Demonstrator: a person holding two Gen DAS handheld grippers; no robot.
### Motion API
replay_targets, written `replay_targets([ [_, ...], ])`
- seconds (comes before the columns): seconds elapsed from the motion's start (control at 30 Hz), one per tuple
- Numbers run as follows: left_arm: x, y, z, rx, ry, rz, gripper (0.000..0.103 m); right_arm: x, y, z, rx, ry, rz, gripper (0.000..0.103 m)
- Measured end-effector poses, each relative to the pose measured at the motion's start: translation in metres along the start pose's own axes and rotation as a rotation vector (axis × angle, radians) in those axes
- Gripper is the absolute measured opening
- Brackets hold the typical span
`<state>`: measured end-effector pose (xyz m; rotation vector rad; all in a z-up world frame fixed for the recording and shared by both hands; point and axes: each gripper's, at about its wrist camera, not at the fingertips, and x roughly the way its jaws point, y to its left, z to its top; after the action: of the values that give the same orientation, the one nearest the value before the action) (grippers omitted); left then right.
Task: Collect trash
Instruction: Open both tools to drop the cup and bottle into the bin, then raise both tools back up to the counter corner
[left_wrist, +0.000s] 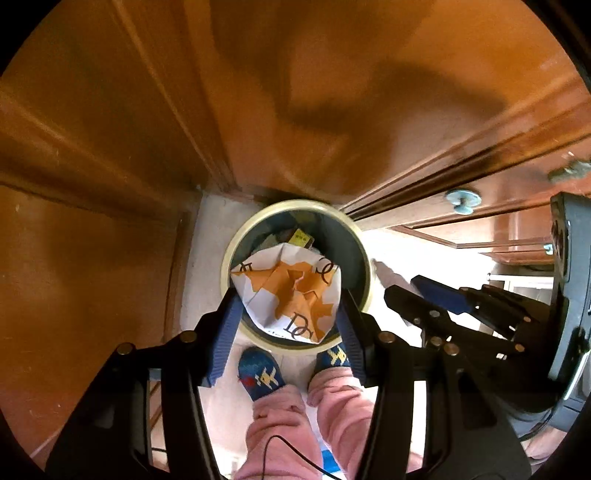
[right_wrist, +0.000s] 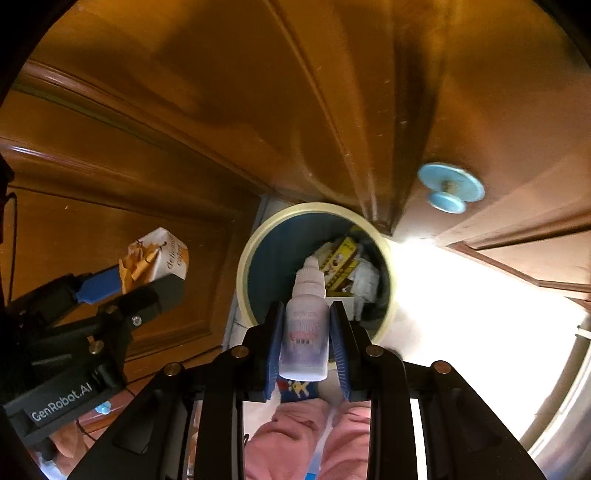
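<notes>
Step in hand: disposal. Paper carton (left_wrist: 291, 295) gripped in left claw (left_wrist: 290, 317), bottle (right_wrist: 304, 325) sits between loosened right claw (right_wrist: 306, 332) pads, above bin (right_wrist: 258, 236), centre frame. Next: both released.

The bin (left_wrist: 295, 273) stood on the floor (left_wrist: 207, 258) in a corner between cabinet doors (left_wrist: 92, 147), just ahead of the person's feet (left_wrist: 260, 373). A paper bag (left_wrist: 288, 295) sat between the left tongs (left_wrist: 290, 321) over the bin's mouth. A small bottle (right_wrist: 304, 332) lay between the right tongs (right_wrist: 304, 325) above the bin, with wrappers (right_wrist: 343, 266) inside. A knob (right_wrist: 448, 188) lay to the right.
</notes>
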<state>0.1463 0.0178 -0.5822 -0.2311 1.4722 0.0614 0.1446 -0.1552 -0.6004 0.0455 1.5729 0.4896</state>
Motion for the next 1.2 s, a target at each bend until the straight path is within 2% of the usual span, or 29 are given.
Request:
replay_targets([
  [0.17,0.01,0.007,0.0,-0.015,0.03,-0.001,0.048,-0.002,-0.001,0.005,-0.005,-0.012,0.018,0.052],
  [0.47,0.014,-0.006,0.0,0.023,0.056,-0.007,0.049,-0.021,-0.003,0.003,0.006,-0.031,0.02,0.053],
  [0.6,0.014,-0.005,0.001,0.018,0.083,-0.005,0.062,-0.03,-0.007,-0.002,0.02,-0.043,0.017,0.053],
  [0.8,0.002,-0.008,0.001,0.028,0.065,-0.004,0.062,-0.055,-0.005,-0.006,0.033,-0.053,0.011,0.053],
  [1.0,-0.026,-0.01,0.0,0.036,0.057,-0.003,0.062,-0.079,0.0,-0.015,0.052,-0.058,0.003,0.053],
  [1.2,-0.097,-0.016,-0.004,0.052,0.028,-0.02,0.062,-0.143,0.016,-0.026,0.057,-0.086,-0.008,0.053],
])
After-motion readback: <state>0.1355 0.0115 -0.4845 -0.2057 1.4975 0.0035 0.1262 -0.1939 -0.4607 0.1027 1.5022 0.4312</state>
